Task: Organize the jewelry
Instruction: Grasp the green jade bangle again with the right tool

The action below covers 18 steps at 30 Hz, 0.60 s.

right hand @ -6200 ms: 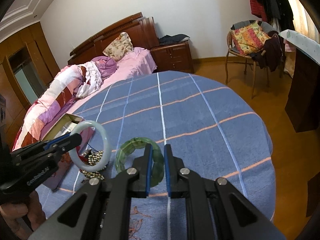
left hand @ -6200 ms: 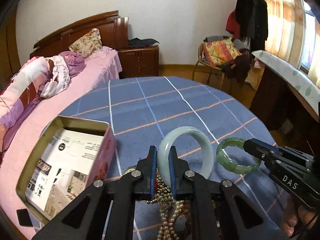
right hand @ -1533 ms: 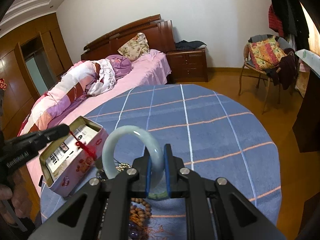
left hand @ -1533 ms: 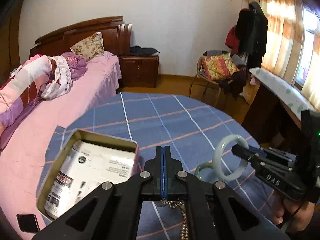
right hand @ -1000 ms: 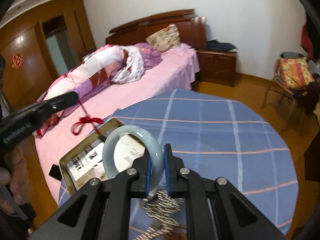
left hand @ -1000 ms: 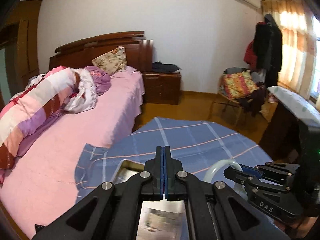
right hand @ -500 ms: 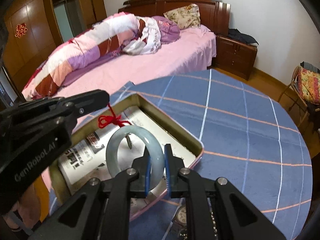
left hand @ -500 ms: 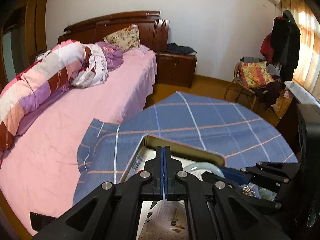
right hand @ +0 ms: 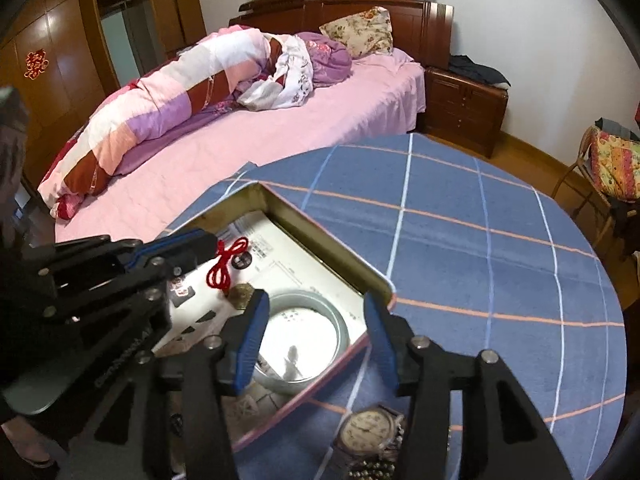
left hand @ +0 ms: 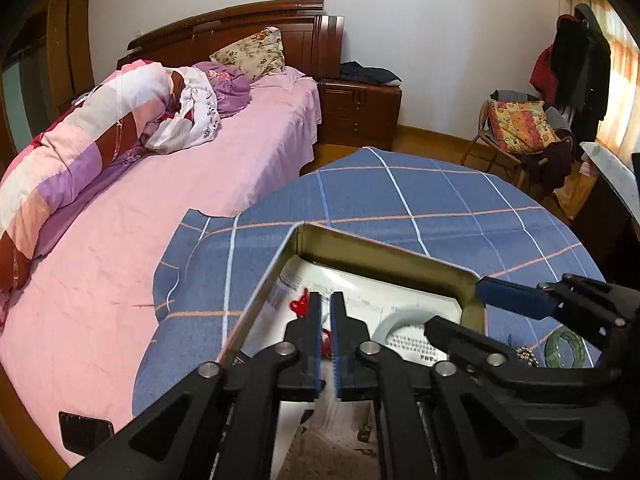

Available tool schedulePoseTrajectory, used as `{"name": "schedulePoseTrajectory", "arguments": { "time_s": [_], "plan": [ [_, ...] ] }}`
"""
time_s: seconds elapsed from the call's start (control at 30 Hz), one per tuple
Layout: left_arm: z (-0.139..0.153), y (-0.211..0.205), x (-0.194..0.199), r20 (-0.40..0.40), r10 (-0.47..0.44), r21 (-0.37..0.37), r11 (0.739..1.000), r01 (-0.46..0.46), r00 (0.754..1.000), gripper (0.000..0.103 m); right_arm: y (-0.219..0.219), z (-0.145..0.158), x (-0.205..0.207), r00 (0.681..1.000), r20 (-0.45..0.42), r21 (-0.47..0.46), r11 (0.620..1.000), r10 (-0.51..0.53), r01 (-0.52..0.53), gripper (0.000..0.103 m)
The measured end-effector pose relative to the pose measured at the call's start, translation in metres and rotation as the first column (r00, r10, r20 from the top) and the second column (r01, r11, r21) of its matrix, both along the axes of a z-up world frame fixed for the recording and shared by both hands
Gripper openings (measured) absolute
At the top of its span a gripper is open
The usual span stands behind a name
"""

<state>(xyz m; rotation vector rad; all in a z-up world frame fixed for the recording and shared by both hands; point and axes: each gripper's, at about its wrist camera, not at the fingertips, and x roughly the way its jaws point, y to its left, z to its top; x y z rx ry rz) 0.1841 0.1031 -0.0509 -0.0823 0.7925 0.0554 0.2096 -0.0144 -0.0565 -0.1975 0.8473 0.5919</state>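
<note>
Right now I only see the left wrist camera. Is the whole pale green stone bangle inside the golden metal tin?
Observer: Yes. The right wrist view shows the whole pale green stone bangle lying flat inside the golden metal tin.
Operator: Are the right tongs letting go of it?
Observer: The right tongs have just been opening. The bangle lies between them, and neither pad touches it.
Operator: What's on the red cord?
Observer: A brownish six-sided pendant sits at the end of the red cord, resting in the tin.
</note>
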Motion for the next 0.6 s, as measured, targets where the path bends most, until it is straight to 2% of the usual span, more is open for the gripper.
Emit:
{"name": "schedulePoseTrajectory", "arguments": {
  "time_s": [0.03,0.07,0.1,0.13,0.2,0.33,0.6],
  "plan": [
    [0.000,-0.002,-0.002,0.001,0.002,0.005,1.000,-0.002,1.000,0.026,-0.003,0.001,-0.002,1.000,-0.001,0.007,1.000,-0.001,0.001,0.053],
    [0.001,-0.004,-0.004,0.006,0.008,0.014,1.000,-0.008,1.000,0.038,-0.009,0.002,-0.003,1.000,-0.002,0.015,1.000,-0.004,0.004,0.055],
    [0.004,-0.005,-0.009,0.025,0.029,0.031,0.999,-0.030,0.999,0.060,-0.015,0.004,-0.004,1.000,0.000,0.021,1.000,-0.015,0.015,0.056],
    [0.005,-0.005,-0.011,0.039,0.038,0.036,0.999,-0.040,0.998,0.073,-0.018,0.004,-0.004,1.000,0.000,0.024,0.999,-0.023,0.023,0.059],
    [0.009,-0.007,-0.018,0.071,0.030,0.018,0.999,-0.032,0.997,0.074,-0.033,0.008,-0.007,0.999,0.000,0.044,0.998,-0.034,0.034,0.062],
    [0.013,-0.014,-0.023,0.071,0.020,0.032,0.999,-0.022,0.997,0.074,-0.064,0.014,-0.012,0.998,0.015,0.046,0.997,-0.068,0.067,0.063],
    [0.021,-0.058,-0.042,0.096,-0.058,0.049,0.997,0.054,0.994,0.074,-0.136,0.010,-0.023,0.979,0.004,0.075,0.977,-0.202,0.201,0.065]
  ]
}}
